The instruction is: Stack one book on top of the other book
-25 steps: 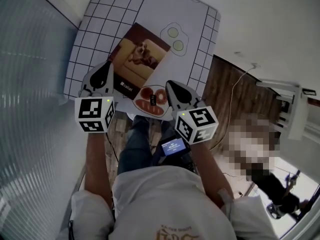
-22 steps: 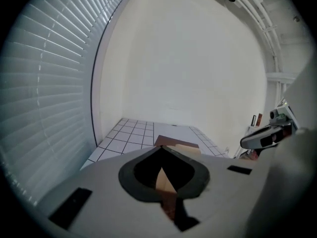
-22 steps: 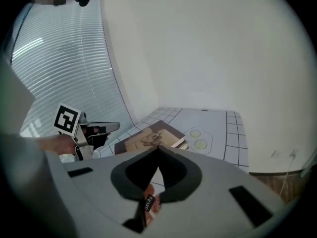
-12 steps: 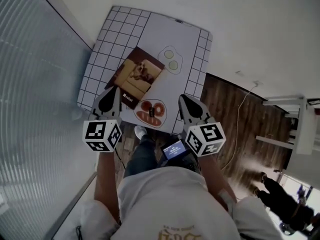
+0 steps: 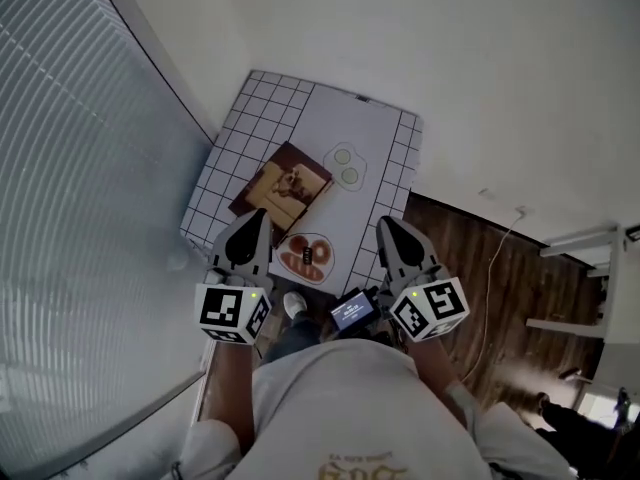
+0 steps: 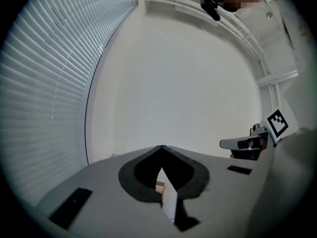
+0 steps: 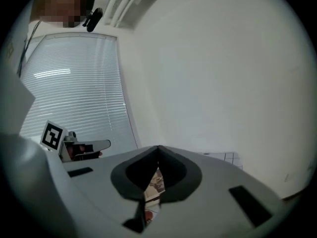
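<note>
blinds [image 5: 80, 218]: left | gridded table [image 5: 310, 118]: beside blinds | wood floor [image 5: 520, 293]: right, white cable [image 5: 497, 253] on it

plain room: blinds [image 5: 90, 168], wood floor [image 5: 500, 298]

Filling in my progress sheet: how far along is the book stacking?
Done, apparently: only one book pile lies on the table, though two layers can't be confirmed. In hand: nothing; the left gripper and right gripper are shut and empty. Left: likely nothing.

Head view high, steeply down on table [image 5: 330, 118], gripper views near level facing far wall [image 6: 188, 83], each catching its neighbour: right gripper [image 6: 226, 144], left gripper [image 7: 104, 144].
</note>
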A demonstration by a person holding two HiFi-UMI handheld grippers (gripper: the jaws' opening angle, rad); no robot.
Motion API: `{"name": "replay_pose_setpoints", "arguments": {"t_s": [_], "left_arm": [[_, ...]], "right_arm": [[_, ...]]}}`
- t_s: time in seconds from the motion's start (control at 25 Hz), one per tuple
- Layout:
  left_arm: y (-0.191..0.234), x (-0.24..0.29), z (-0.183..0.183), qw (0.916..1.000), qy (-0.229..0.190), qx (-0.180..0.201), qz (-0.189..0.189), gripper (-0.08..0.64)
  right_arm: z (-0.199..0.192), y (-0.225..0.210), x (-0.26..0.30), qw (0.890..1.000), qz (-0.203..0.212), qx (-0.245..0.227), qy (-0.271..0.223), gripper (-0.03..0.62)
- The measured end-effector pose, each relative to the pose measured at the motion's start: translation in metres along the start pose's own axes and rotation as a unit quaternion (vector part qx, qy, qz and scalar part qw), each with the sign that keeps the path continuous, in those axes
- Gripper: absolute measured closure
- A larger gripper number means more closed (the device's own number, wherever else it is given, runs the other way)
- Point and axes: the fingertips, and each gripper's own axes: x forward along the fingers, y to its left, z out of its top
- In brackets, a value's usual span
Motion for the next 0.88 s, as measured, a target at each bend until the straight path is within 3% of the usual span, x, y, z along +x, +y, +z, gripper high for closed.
{"name": "replay_pose_setpoints", "arguments": {"t_s": [0.52, 0.68, 0.88], "left_arm": [[-0.036, -0.018, 0.036, 0.9982, -0.034, 0.030, 0.040, 0.552], [-0.052, -0.016, 0.051, 0.9974, -0.050, 0.033, 0.039, 0.552], [-0.060, -0.008, 0.046, 0.9979, -0.041, 0.034, 0.035, 0.552]], "right_arm": [[0.039, 0.003, -0.020, 0.998, 0.024, -0.046, -0.030, 0.586], [0.045, -0.001, -0.028, 0.997, 0.022, -0.060, -0.031, 0.586], [0.045, -0.011, -0.034, 0.998, 0.014, -0.061, -0.031, 0.586]]}}
